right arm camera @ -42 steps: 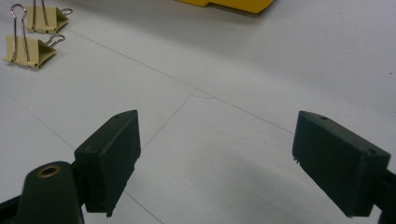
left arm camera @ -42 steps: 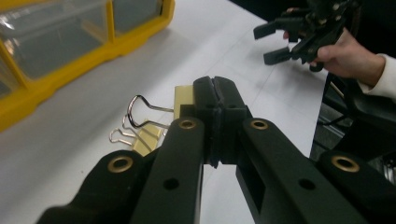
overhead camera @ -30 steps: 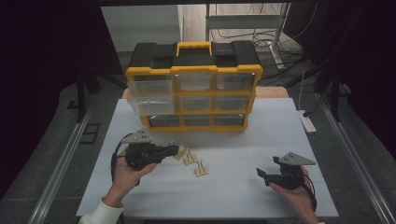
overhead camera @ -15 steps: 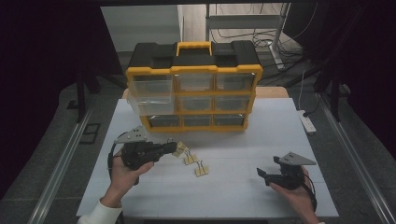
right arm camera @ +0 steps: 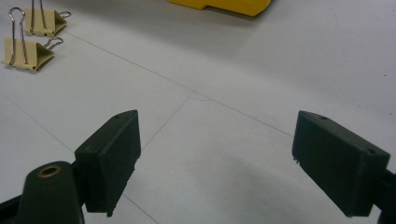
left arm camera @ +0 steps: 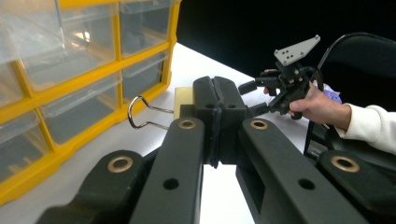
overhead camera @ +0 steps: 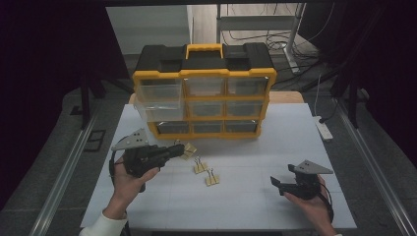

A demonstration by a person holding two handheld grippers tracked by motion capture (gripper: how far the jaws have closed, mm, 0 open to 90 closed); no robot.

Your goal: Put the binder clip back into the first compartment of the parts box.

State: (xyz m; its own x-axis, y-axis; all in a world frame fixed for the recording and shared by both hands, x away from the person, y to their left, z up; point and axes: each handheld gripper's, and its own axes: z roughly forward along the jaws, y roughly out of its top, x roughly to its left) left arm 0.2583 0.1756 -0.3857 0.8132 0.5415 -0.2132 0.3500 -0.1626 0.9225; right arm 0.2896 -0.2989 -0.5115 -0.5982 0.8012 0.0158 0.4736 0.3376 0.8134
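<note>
Binder clip [left arm camera: 183, 100] pinched in the left claw [left arm camera: 215, 100], jaws pressed together on its yellow body, wire handles jutting toward the yellow drawer organizer [overhead camera: 204, 93]. Held just above the tabletop [overhead camera: 255, 147]. Right claw [right arm camera: 217, 158] apart, well away.

High view looked forward and down over the white table [overhead camera: 255, 196], from well back, facing the yellow organizer [overhead camera: 204, 98]. Left gripper view rode low and close, looking level across the table past the organizer's drawers. Right gripper view tilted down at the tabletop, very near. All three shared the binder clips [right arm camera: 25, 53].
</note>
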